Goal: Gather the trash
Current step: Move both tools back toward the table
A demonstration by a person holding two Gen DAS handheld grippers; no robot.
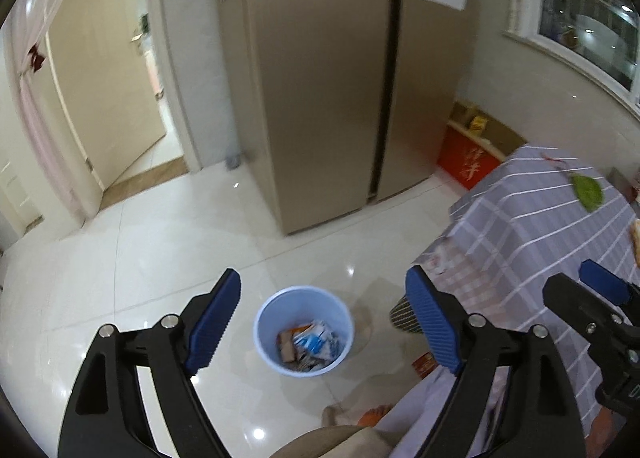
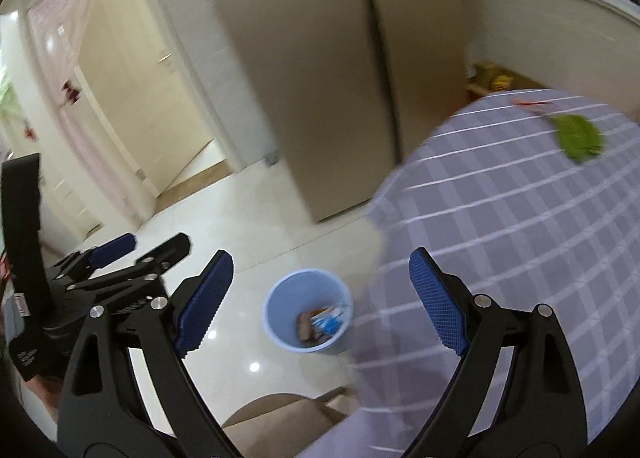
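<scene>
trash [image 1: 310, 346] fills the blue bin [image 1: 266, 332] on the floor below both grippers' wide-spread, empty fingers [image 1: 214, 322].

Left gripper [image 1: 323, 318] tilted downward, jaws spread wide with nothing between them, blue ribbed pads [image 1: 214, 324] facing each other across an empty gap, black finger arms splayed out from the base. Right gripper [image 2: 321, 302] same pose: pitched down, jaws wide apart and empty, blue pads [image 2: 204, 304] clear of any contact. The two sit side by side at close to the same height, each visible at the edge of the other's view: the right one off the left gripper's right finger, the left one off the right gripper's left finger.
</scene>
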